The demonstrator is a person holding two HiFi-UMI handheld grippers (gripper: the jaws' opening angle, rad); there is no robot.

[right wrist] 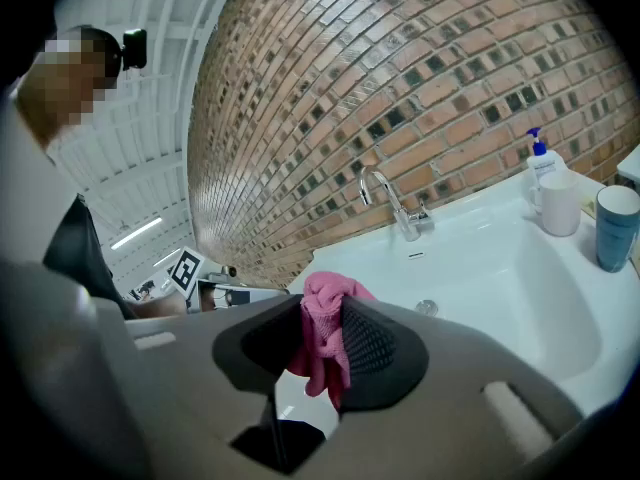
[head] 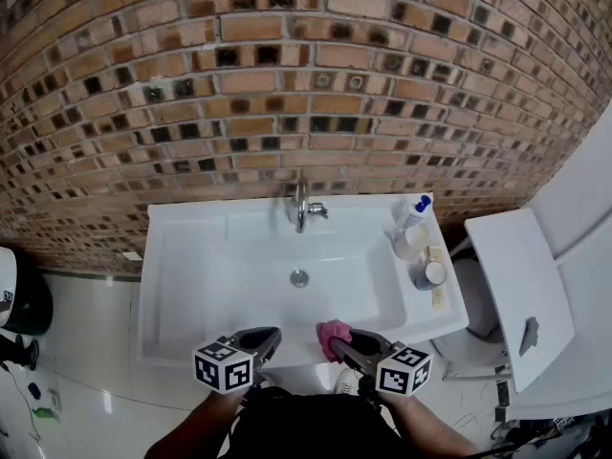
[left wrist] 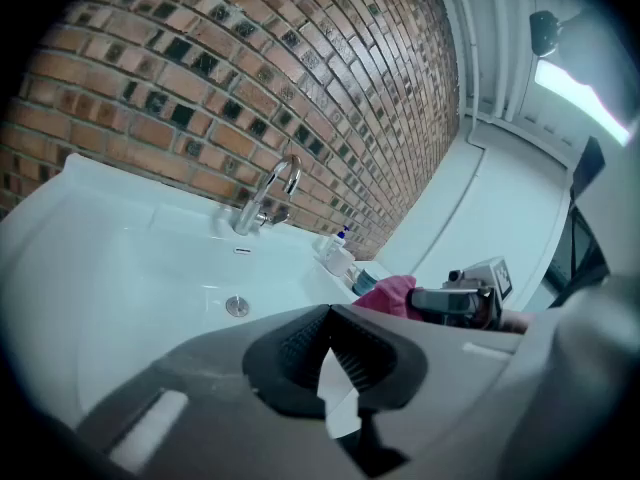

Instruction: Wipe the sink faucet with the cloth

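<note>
One sink [head: 182, 256] carries the faucet [head: 300, 205] at its far edge. At its near rim, the right gripper [head: 346, 339] grasps the pink cloth [head: 333, 332], bunched ready for wiping. The left gripper [head: 272, 335], clenched on nothing, hangs alongside, probably kept spare.

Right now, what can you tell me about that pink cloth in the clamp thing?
The pink cloth is a small, soft-looking rag, bunched and crumpled. The right gripper is shut on it, a tuft poking above the jaws and folds hanging below. It is held over the front edge of the white sink, well short of the faucet.
</note>
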